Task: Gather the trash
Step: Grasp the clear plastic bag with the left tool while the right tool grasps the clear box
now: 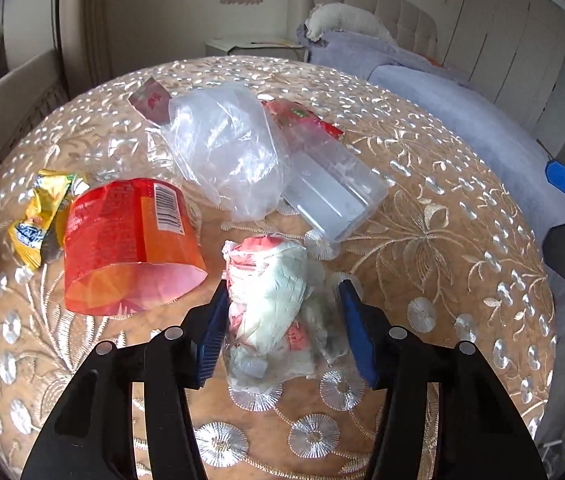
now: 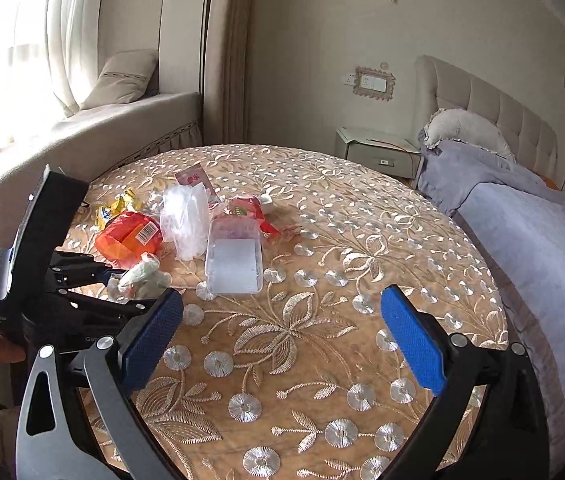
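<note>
Trash lies on a round embroidered tablecloth. A crumpled white and red wrapper bundle sits between the open fingers of my left gripper; the left pad touches it and the right pad stands just off it. It also shows in the right wrist view. Behind it lie an orange-red packet, a yellow wrapper, a clear plastic bag, a clear plastic box and a red wrapper. My right gripper is open and empty above bare cloth.
A bed with a lilac blanket borders the table on the right. A nightstand stands behind the table. A cushioned window seat runs along the left. A small red card lies at the far side.
</note>
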